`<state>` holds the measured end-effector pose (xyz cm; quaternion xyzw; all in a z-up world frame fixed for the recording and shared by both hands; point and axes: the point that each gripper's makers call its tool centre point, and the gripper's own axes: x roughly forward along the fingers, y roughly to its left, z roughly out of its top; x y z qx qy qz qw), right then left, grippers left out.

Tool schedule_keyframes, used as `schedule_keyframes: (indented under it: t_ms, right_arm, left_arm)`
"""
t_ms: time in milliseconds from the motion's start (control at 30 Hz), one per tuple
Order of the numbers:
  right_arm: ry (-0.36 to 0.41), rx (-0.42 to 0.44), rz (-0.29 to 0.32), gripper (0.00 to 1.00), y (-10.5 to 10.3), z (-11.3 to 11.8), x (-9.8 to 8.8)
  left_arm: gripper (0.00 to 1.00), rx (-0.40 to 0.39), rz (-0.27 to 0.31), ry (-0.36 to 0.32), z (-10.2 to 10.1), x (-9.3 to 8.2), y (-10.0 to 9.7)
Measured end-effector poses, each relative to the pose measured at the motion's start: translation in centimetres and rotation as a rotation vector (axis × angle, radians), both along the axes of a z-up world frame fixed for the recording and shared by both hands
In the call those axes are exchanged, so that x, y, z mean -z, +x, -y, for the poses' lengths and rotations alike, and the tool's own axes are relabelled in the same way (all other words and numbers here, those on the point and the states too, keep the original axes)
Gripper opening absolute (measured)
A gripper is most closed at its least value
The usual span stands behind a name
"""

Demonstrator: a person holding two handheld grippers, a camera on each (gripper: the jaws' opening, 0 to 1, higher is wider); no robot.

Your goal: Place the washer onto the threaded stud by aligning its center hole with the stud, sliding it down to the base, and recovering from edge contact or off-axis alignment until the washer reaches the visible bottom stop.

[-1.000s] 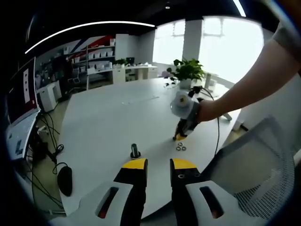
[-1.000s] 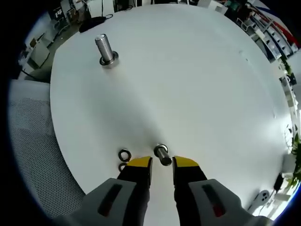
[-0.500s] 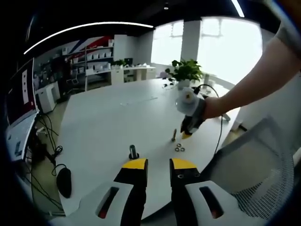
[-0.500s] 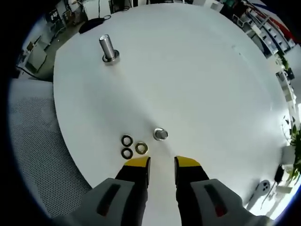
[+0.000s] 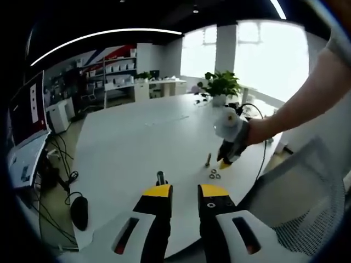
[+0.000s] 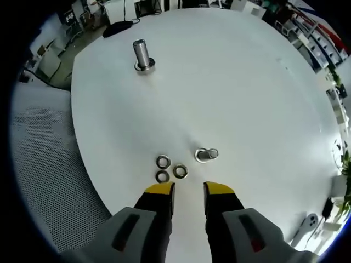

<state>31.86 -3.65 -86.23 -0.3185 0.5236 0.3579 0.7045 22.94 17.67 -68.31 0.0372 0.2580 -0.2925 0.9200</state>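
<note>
On the round white table (image 6: 247,93) three washers lie in a cluster: two dark ones (image 6: 163,161) (image 6: 162,176) and a brassy one (image 6: 180,171). A short threaded stud (image 6: 205,155) stands just right of them. A taller stud (image 6: 142,55) stands at the far left. My right gripper (image 6: 189,190) hovers open just short of the washers, nothing between its jaws. In the left gripper view my left gripper (image 5: 185,192) is open and empty, with the tall stud (image 5: 160,178) right behind its left jaw. Beyond, a hand holds the right gripper (image 5: 225,163) over the washers (image 5: 215,174) and short stud (image 5: 208,160).
A mesh office chair (image 5: 307,186) (image 6: 38,164) stands at the table's near edge. A black mouse (image 5: 79,211) (image 6: 118,27) with its cable lies by the rim past the tall stud. A potted plant (image 5: 222,85) sits at the far side. A monitor (image 5: 27,109) stands off to the left.
My right gripper has drawn back from the short stud, which stood at its tips a second ago; the washers have come fully into its view. The left gripper has barely shifted.
</note>
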Motion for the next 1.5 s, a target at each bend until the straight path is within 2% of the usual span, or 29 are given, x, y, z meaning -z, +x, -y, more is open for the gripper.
schedule_keyframes:
  t_ms: [100, 233, 467, 533, 567, 633, 733, 800, 867, 933, 1000, 1167, 1367, 1500]
  right_arm:
    - [0.018, -0.009, -0.006, 0.23, -0.1, -0.4, 0.3]
    - [0.046, -0.016, 0.013, 0.23, 0.2, -0.6, 0.3]
    - [0.087, 0.009, -0.004, 0.23, 0.6, -0.5, 1.2]
    - [0.107, 0.013, -0.002, 0.23, 0.6, -0.5, 1.4]
    - [0.153, 0.027, 0.015, 0.22, 0.9, -1.2, 1.2]
    - [0.183, 0.058, 0.003, 0.21, 0.8, -1.3, 1.3]
    - [0.195, 0.048, 0.004, 0.21, 0.6, -1.5, 1.3]
    - [0.176, -0.025, 0.029, 0.19, 0.6, -1.4, 1.5]
    - [0.2, 0.004, 0.017, 0.19, 0.6, -1.3, 1.4]
    - [0.206, -0.009, 0.023, 0.18, 0.6, -1.2, 1.4]
    - [0.194, -0.056, 0.038, 0.16, 0.6, -1.0, 1.5]
    - [0.203, -0.064, 0.034, 0.16, 0.2, 0.1, 1.4]
    - [0.212, -0.079, 0.018, 0.16, 0.1, 1.7, 1.4]
    - [0.215, -0.105, 0.005, 0.19, -0.4, 1.7, 1.5]
  left_arm:
    - [0.17, -0.015, 0.005, -0.026, 0.0, -0.4, 0.2]
    - [0.17, -0.002, 0.018, -0.001, 0.3, -0.4, 0.1]
    - [0.17, 0.009, 0.016, 0.064, 0.4, 0.1, 0.0]
    - [0.17, 0.011, -0.001, 0.062, 0.5, 0.3, -0.2]
    - [0.17, 0.008, -0.005, 0.068, 0.4, 0.4, -0.2]
    - [0.17, 0.002, -0.003, 0.078, 0.3, 0.4, -0.1]
    - [0.17, 0.003, -0.005, 0.098, 0.3, 0.6, -0.1]
    - [0.17, 0.014, -0.01, 0.126, 0.4, 1.0, -0.3]
    - [0.17, 0.019, -0.021, 0.174, 0.2, 1.5, -0.4]
    - [0.17, 0.021, -0.02, 0.171, 0.3, 1.5, -0.4]
    - [0.17, 0.015, -0.015, 0.183, 0.2, 1.5, -0.4]
    - [0.17, 0.02, -0.029, 0.219, 0.0, 2.0, -0.5]
    - [0.17, 0.001, -0.026, 0.194, -0.3, 1.7, -0.4]
    - [0.17, -0.031, -0.041, 0.18, -0.9, 1.8, -0.2]
